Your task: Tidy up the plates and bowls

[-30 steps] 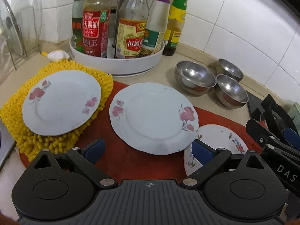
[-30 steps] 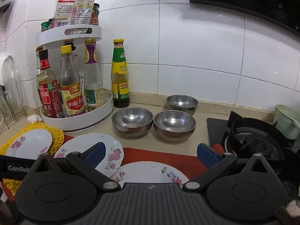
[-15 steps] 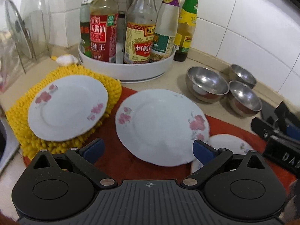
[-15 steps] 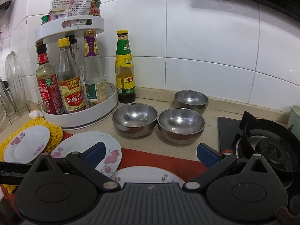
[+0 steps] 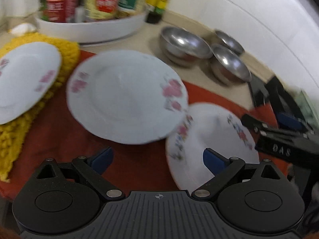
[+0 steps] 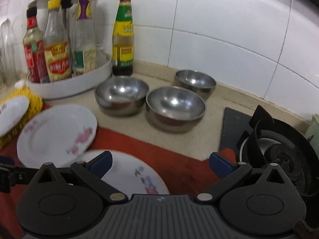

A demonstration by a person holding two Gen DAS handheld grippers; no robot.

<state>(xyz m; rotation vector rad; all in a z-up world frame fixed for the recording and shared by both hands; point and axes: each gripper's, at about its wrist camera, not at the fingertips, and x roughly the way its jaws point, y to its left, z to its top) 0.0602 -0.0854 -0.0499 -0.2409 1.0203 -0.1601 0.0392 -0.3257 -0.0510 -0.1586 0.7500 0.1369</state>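
Left wrist view: the left gripper [image 5: 157, 158] hung with its blue pads spread wide and nothing between them, above a red mat [image 5: 59, 139]. At 12 o'clock from the pads lay the large pink-flowered plate [image 5: 125, 97]; its rim at 4 o'clock overlapped the multicolour-flowered plate [image 5: 211, 139], which sat beneath the pad on that side. At 10 o'clock a smaller pink-flowered plate [image 5: 24, 79] rested on a yellow chenille pad [image 5: 12, 139]. Three steel bowls [image 5: 185, 45] stood grouped on the counter at 1 o'clock, beside a white turntable tray [image 5: 91, 29] of sauce bottles; motion blur obscured the labels.

Right wrist view: the right gripper [image 6: 159, 164] was likewise spread, holding nothing, and hovered over the near edge of the multicolour-flowered plate [image 6: 127, 175]. The large plate [image 6: 55, 133] lay at 10 o'clock, the bowls [image 6: 175, 105] at 12 o'clock, close together, and a green-capped bottle [image 6: 122, 37] stood just behind them. A black stove burner [image 6: 279, 151] occupied 3 o'clock.
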